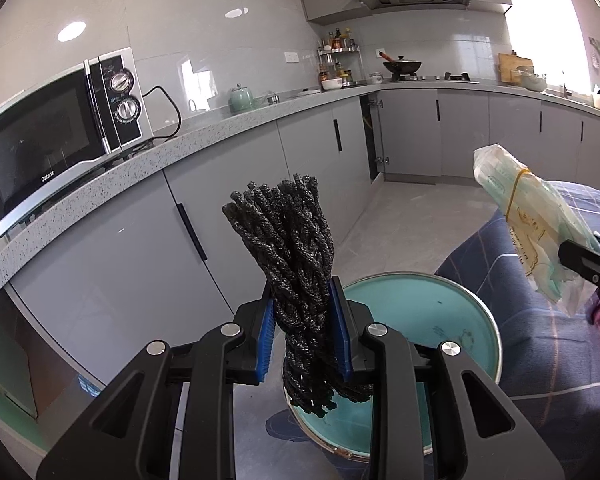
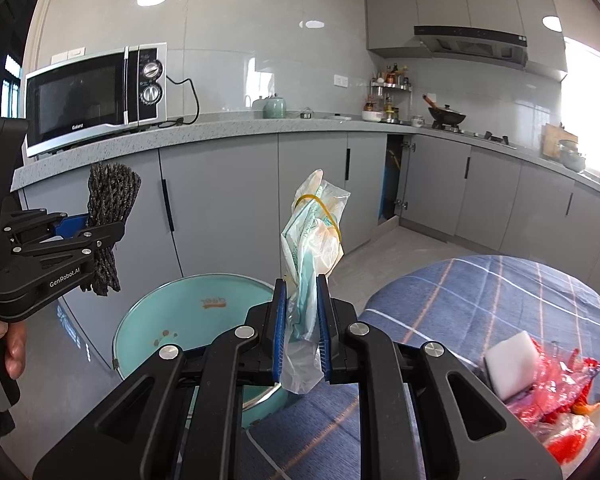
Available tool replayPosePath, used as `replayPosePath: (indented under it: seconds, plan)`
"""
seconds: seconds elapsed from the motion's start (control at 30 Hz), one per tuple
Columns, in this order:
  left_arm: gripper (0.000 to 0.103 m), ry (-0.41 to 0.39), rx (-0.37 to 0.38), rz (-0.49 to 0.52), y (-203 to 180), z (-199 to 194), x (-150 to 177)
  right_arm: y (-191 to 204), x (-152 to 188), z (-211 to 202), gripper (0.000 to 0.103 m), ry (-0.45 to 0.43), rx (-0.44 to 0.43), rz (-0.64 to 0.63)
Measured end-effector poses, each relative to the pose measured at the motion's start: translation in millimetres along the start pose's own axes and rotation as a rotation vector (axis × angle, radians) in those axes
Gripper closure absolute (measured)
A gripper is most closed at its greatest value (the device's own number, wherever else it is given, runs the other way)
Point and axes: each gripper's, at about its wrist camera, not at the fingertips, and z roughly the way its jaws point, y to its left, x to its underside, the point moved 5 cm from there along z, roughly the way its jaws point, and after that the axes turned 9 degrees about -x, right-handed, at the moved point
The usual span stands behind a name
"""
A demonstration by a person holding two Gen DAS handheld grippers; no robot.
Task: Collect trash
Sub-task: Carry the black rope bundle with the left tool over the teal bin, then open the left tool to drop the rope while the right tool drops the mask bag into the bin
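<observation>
Grey kitchen cabinets run under a speckled counter carrying 1 silver-and-black microwave (image 2: 96, 96) lettered "Galanz". Side lettering on the left gripper (image 1: 306, 328) reads "GenRobot.AI"; its blue pads are clamped on 1 bundle of black twisted rope (image 1: 290, 248), held upright above 1 round teal bin (image 1: 432, 312), which looks empty apart from faint printing inside. To its right, the right gripper (image 2: 302, 328) is pressed onto 1 crumpled clear plastic bag bound with a yellow rubber band (image 2: 316, 236), near the bin's rim. Red wrappers (image 2: 556, 392) and 1 white sponge block (image 2: 512, 364) lie on the blue checked tablecloth (image 2: 480, 292).
</observation>
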Motion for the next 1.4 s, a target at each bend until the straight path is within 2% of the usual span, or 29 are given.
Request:
replayPosePath:
  seconds: [0.43, 0.5, 0.53, 0.6, 1.4]
  plan:
    - [0.074, 0.015, 0.013, -0.003, -0.2, 5.7, 3.6, 14.4, 6.2, 19.8, 0.087, 0.056, -0.046, -0.035]
    - [0.055, 0.010, 0.006, -0.004, -0.2, 4.8, 3.2, 16.8, 7.0, 22.2, 0.083, 0.062, -0.057, -0.042]
    - [0.045, 0.003, 0.002, -0.005, -0.4, 3.5, 3.1, 18.1, 7.4, 23.1, 0.074, 0.064, -0.064, -0.042]
    - [0.044, -0.004, 0.005, 0.001, -2.0, 1.6, 2.7, 18.6, 9.0, 24.9, 0.069, 0.070, -0.069, -0.043]
    - [0.043, 0.001, -0.014, -0.012, 4.4, 4.3, 2.3, 19.9, 12.7, 23.8, 0.063, 0.080, -0.082, -0.032]
